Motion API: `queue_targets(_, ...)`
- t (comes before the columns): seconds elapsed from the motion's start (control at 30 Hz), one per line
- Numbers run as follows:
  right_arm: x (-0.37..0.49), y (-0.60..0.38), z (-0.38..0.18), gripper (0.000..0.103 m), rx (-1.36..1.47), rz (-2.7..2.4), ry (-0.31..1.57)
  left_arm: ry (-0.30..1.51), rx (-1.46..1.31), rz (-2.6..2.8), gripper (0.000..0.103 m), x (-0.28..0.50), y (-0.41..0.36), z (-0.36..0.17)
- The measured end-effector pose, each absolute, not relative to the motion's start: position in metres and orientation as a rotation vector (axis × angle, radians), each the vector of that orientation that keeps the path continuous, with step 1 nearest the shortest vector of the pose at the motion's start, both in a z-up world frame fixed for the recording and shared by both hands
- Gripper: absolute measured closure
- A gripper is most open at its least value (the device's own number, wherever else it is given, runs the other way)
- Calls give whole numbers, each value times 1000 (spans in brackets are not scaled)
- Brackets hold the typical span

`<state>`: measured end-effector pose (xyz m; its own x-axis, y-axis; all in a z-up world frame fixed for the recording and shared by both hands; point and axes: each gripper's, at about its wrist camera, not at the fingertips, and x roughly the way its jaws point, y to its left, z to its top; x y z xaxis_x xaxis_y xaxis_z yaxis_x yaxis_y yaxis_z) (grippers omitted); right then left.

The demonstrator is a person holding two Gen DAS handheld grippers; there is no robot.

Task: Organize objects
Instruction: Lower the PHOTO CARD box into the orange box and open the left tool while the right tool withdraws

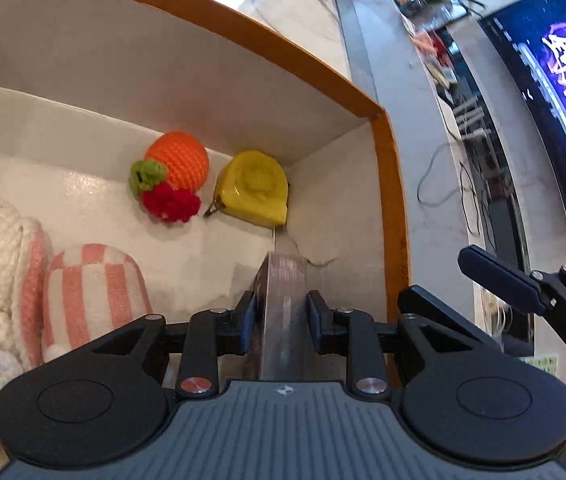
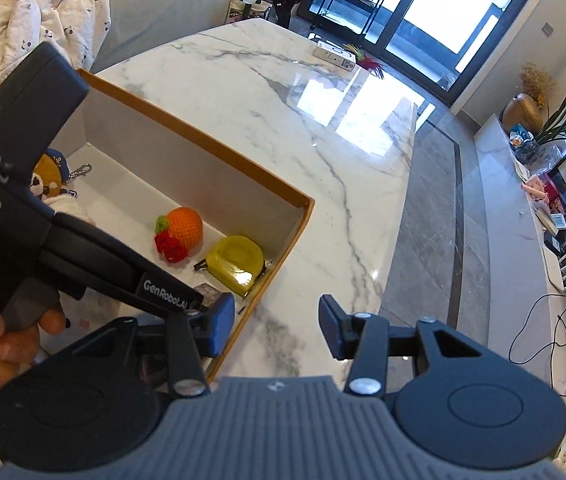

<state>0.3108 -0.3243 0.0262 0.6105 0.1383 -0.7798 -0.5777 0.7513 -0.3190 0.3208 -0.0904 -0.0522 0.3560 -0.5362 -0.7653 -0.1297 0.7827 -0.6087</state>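
Two views. Left wrist: our left gripper (image 1: 283, 312) clenches a clear flat case (image 1: 285, 312) edge-on, long axis pointing at the yellow tape measure (image 1: 257, 188), inside the box (image 1: 387, 200). Right wrist: right gripper (image 2: 277, 330) released, nothing between, outside box near corner.

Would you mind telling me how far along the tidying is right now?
Done: the crochet orange, yellow tape measure and striped plush lie in the box. In hand: the left gripper holds a clear block low inside the box. Left: releasing it; the right gripper is open, empty, over the table.
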Motion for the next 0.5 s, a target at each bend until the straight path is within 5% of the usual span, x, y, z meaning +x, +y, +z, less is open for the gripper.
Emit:
queue_targets(0.23,303,-326,28,55,-613,432,804,1197,-455,-303,68,312,-93,-35)
queue_targets(0.5,297,-328,28,55,-639,409,785,1209,-582,-375,72,310,-93,-38)
